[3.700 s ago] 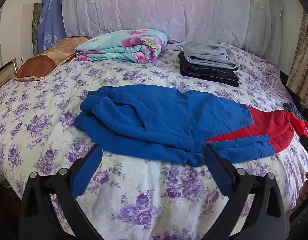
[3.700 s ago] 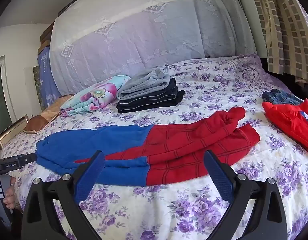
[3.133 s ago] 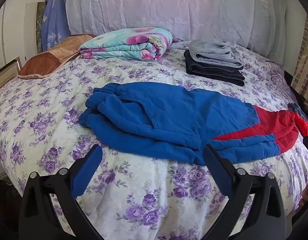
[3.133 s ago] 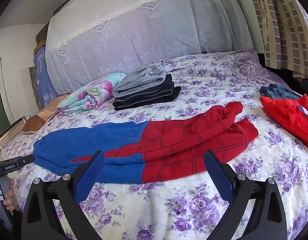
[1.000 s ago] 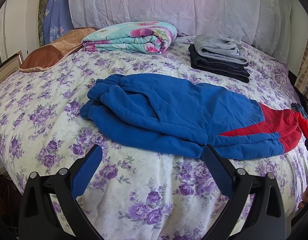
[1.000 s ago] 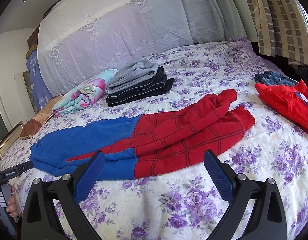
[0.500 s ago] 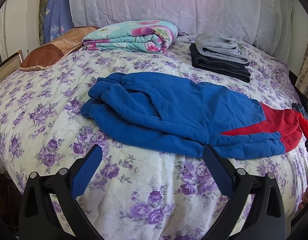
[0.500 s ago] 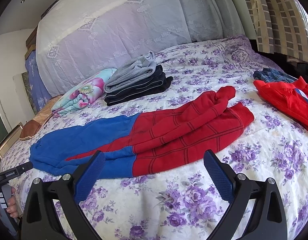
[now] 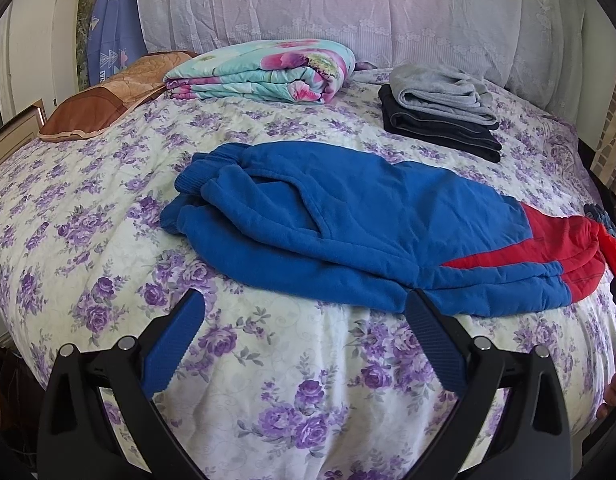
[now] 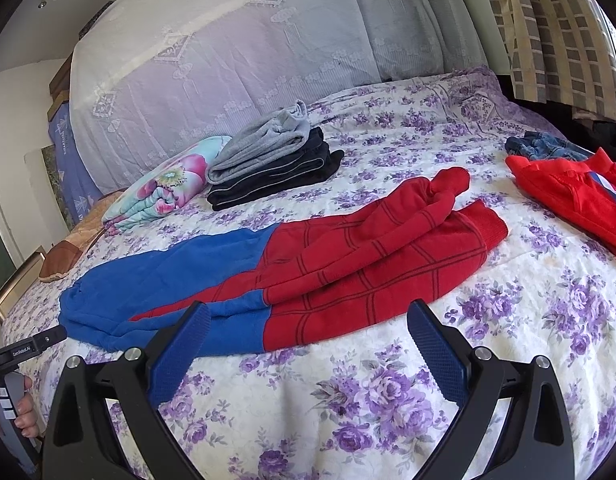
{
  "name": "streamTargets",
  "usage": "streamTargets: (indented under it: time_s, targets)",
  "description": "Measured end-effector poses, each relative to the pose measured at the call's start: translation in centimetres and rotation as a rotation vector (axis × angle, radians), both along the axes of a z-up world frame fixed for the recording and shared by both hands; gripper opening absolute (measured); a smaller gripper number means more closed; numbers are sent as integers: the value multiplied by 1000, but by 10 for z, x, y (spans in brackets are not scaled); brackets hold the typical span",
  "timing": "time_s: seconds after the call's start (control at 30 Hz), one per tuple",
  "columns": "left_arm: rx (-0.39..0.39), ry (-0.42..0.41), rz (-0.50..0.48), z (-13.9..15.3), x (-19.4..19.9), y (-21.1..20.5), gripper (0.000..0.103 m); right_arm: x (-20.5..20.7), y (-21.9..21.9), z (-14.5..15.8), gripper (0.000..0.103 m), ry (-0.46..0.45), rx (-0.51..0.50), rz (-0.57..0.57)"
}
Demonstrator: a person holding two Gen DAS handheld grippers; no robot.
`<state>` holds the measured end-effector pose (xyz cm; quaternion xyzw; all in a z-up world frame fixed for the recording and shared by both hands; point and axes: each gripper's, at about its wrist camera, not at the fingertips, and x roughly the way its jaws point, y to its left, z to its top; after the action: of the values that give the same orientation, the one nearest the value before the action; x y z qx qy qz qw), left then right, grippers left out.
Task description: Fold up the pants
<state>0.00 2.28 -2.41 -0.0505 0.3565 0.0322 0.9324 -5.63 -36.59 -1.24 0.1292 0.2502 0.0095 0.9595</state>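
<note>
A bed (image 9: 87,216) with a purple-flowered cover fills both views, a lace-draped headboard behind it. Across the near half lie the pants (image 9: 348,220), blue at the waist end, red with dark grid lines at the legs (image 10: 388,248). They seem already laid one leg over the other, lengthwise along the bed edge, which puts the waistband toward the left side and the cuffs toward the right, one end for each tool.

The left gripper (image 9: 305,312) hovers just short of the blue hem, jaws spread wide, holding nothing. The right gripper (image 10: 308,320) hangs likewise before the red legs, wide and empty. Neither touches cloth.

Further back sits a stack (image 10: 271,168) of grey and black folded clothes, probably finished work set out of the way, beside a floral blanket (image 9: 263,68). A red garment (image 10: 576,196) waits at the right edge, apart from the pants.

The next fold likely needs a pinch at each end.
</note>
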Motion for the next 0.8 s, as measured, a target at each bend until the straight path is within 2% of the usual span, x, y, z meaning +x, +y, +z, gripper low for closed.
streamTargets:
  time_s: [0.33,0.8]
  targets:
    - [-3,3,-2,-4,0,1,98,3,1,0,99,10,6,-2]
    - [-14,49,-7,-10,9,-4,98,12,-2,-7,99,41,19,-10]
